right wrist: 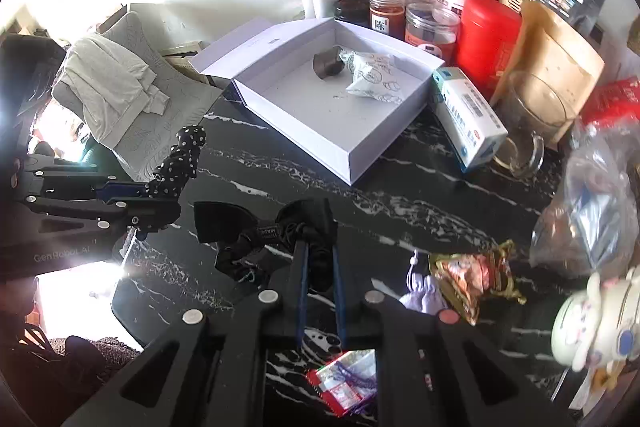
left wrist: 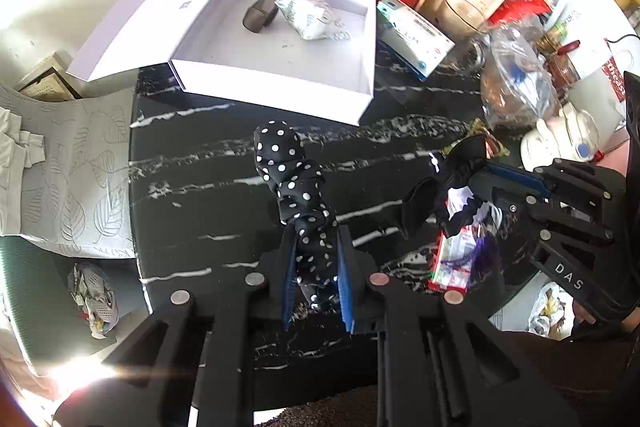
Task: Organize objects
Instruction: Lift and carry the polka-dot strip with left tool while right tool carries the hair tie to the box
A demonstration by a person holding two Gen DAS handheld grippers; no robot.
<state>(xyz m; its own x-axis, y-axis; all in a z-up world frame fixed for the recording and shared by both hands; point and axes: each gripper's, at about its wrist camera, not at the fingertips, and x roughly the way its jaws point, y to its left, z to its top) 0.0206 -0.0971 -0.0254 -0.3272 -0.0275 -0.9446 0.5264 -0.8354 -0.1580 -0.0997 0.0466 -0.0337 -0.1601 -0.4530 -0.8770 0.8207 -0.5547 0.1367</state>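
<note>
My left gripper [left wrist: 316,239] is shut on a black scrunchie with white dots [left wrist: 292,183], which sticks out past the fingers above the black marble table [left wrist: 208,195]. To its right, my right gripper [left wrist: 476,183] is shut on a black bow hair tie [left wrist: 424,203]. In the right wrist view the right gripper [right wrist: 318,227] pinches the bow hair tie [right wrist: 240,227], and the left gripper [right wrist: 152,189] with the dotted scrunchie [right wrist: 182,159] is at the left. An open white box [left wrist: 272,87] [right wrist: 312,99] lies ahead, holding a dark grey case [left wrist: 260,13] [right wrist: 327,64] and a silver patterned packet [left wrist: 312,17] [right wrist: 370,77].
Jars [right wrist: 386,13], a red canister [right wrist: 486,39], a brown pouch [right wrist: 556,67], a blue-white carton [right wrist: 468,115] and a glass mug [right wrist: 528,131] crowd the back and right. A snack packet [right wrist: 468,275], red-white sachet [right wrist: 344,383], plastic bag [right wrist: 592,211] and ceramic figure [right wrist: 596,319] lie nearby. A cushioned chair [right wrist: 120,95] stands left.
</note>
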